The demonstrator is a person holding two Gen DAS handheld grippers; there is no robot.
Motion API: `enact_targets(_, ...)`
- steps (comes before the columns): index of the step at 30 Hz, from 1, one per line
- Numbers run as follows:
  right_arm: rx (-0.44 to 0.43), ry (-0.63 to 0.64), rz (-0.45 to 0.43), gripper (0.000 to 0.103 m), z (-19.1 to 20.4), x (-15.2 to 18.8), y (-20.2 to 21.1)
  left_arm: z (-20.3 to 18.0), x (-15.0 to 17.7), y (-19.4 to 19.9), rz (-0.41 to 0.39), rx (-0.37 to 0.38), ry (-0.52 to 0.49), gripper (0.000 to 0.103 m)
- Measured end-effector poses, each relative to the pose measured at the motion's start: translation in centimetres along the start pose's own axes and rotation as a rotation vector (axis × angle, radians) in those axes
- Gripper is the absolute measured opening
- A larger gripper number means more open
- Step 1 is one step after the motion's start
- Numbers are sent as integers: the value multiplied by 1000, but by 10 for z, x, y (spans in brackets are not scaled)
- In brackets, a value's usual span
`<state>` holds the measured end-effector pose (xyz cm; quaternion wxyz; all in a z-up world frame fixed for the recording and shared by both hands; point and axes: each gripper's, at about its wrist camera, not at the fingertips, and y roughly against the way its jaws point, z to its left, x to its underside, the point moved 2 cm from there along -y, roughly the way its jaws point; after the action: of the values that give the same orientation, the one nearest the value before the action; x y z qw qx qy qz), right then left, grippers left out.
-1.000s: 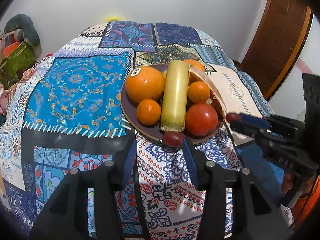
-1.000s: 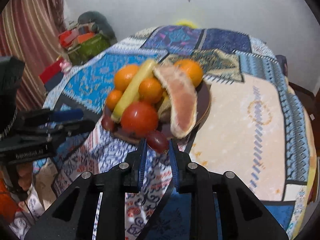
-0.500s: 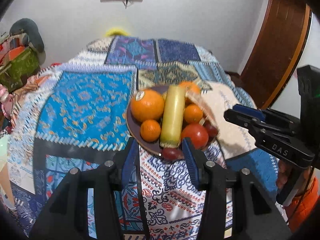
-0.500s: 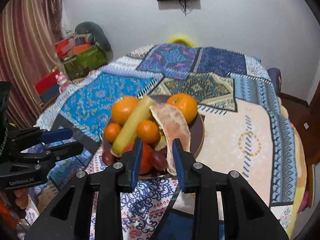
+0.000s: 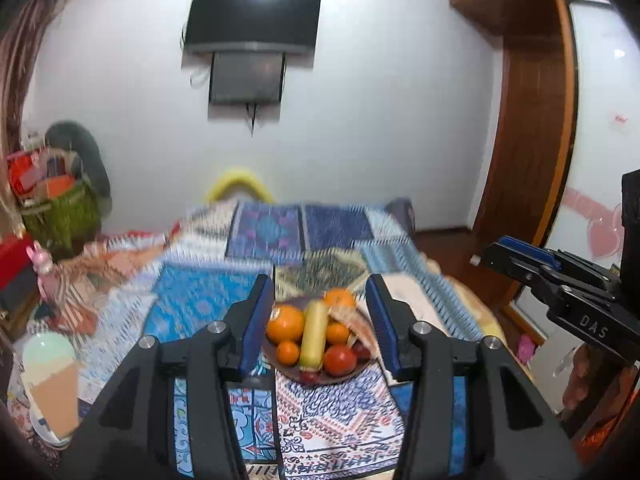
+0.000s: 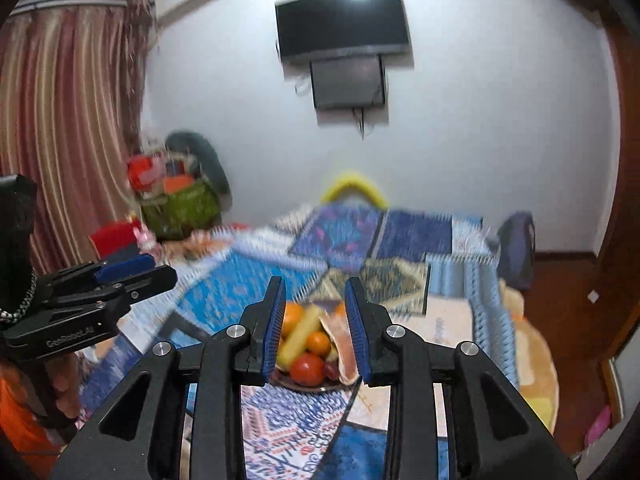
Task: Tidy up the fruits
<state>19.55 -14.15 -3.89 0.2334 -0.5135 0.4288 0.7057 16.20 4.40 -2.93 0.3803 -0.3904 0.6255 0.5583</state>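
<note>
A dark brown plate (image 5: 276, 361) sits on the patterned cloth, piled with a big orange (image 5: 285, 323), a banana (image 5: 314, 336), a tomato (image 5: 340, 359), smaller oranges, dark grapes (image 5: 310, 377) and a peeled citrus slice (image 5: 354, 320). My left gripper (image 5: 319, 284) hangs well above and short of the plate, its jaws opening with nothing between them. The right gripper (image 6: 315, 286) is also raised and back from the plate (image 6: 296, 385), open by a narrow gap and empty. The tomato (image 6: 307, 368) and the slice (image 6: 340, 344) show between its fingers. Each gripper appears in the other's view: the right gripper (image 5: 520, 258), the left gripper (image 6: 152, 270).
The cloth-covered table (image 5: 200, 300) fills the middle of the room. A green basket (image 5: 60, 212) of clutter stands at the left wall. A wooden door (image 5: 532, 120) is on the right, a dark screen (image 5: 252, 20) on the far wall. A person's hand (image 5: 580, 380) holds the right gripper.
Both grippers have risen and drawn back from the plate, and both views have tilted up to show the wall. The left jaws stand wider; the right jaws have parted slightly.
</note>
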Motion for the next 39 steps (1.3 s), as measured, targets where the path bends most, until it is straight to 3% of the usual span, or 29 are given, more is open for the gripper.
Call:
enact_targets(3,4,11,-67,29,12,-11,31,-10,-13,38,-92,-16,-17,57)
enact_targets(7,19,23,-162,42,26,-21,71,-20,-23,77,-176,-26,-40,63)
enact_targets(11,37,27,-215,46,36,-25,94,-30,-28,106,-237,-36,-62,68)
enact_targets(13,44,17,-236,60,38,-24,103,-32,-28,114,-247,-33,-65,70)
enact_targets(18,86,16,-275,74,41,-21,113,-34,-26,130,-273,-41,-59,90)
enact_targets(21,112,22,-288,87,44,-20,115,-34,-25,136,-280,-45,-56,93)
enact_targets(25,134,13,-301,96,43,-19,117,-33,-24,139,-280,-54,-49,99)
enact_targets(39,190,22,-314,102,45,-8,125,-36,-19,139,-284,-80,-52,103)
